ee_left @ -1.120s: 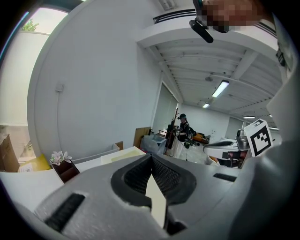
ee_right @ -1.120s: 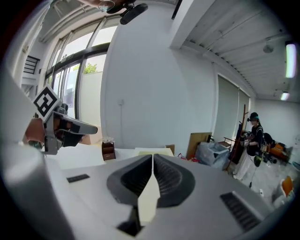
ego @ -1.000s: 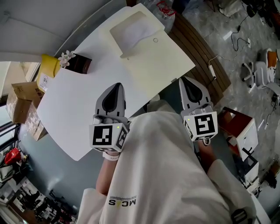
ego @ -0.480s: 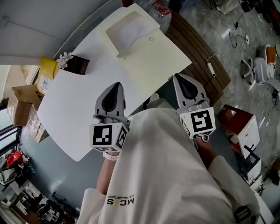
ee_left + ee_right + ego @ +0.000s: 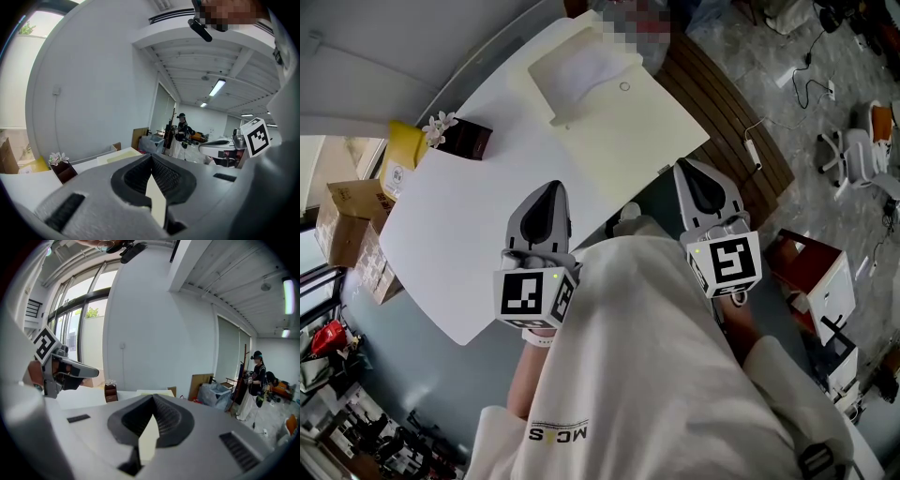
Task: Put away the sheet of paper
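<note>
A white sheet of paper (image 5: 581, 67) lies in the recessed far end of a flat cream folder (image 5: 628, 131) on the white table (image 5: 478, 216). My left gripper (image 5: 549, 190) hovers over the table's near part, jaws shut with nothing between them. In the left gripper view its tips (image 5: 151, 157) meet, pointing across the room. My right gripper (image 5: 694, 173) is just off the table's near right edge, close to the folder's corner, also shut and empty. Its closed tips (image 5: 153, 399) point level over the table. Both are held close to the person's chest.
A dark brown box with small flowers (image 5: 467, 139) and a yellow pack (image 5: 401, 150) sit at the table's left edge. Cardboard boxes (image 5: 347, 225) stand on the floor left. A slatted wooden bench (image 5: 731, 112) runs right of the table. A person (image 5: 257, 376) stands far off.
The right gripper has shifted slightly left, toward the table edge. The left gripper has stayed where it was, and both have stayed shut.
</note>
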Demonstrator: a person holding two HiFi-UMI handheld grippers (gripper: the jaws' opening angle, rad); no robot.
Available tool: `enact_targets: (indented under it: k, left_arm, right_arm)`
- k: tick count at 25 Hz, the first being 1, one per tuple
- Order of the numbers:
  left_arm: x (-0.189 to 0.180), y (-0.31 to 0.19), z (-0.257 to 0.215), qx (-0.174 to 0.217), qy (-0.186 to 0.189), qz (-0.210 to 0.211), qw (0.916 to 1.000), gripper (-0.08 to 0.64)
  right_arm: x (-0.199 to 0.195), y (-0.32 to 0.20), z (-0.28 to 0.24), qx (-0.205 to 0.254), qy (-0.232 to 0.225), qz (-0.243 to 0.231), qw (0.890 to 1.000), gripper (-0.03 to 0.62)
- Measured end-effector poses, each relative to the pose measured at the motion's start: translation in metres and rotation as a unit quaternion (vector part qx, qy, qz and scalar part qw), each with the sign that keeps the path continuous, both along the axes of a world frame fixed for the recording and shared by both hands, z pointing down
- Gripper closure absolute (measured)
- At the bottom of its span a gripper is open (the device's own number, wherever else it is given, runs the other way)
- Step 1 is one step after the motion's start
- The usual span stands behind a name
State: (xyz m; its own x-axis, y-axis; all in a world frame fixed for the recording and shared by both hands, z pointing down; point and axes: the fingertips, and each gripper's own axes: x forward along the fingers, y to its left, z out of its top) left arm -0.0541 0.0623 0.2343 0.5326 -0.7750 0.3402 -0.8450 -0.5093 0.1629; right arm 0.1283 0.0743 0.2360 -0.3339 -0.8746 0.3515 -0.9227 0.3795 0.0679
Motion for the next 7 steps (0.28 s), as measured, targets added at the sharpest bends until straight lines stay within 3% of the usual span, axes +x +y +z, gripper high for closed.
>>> enact_targets:
  k: [7]
  left_arm:
    - [0.0056, 0.0027, -0.0015, 0.000, -0.005, -0.001, 1.0000, 0.535]
  right_arm:
    - [0.0097, 0.0045, 0.0034, -0.004, 0.011, 0.003, 1.000, 0.577]
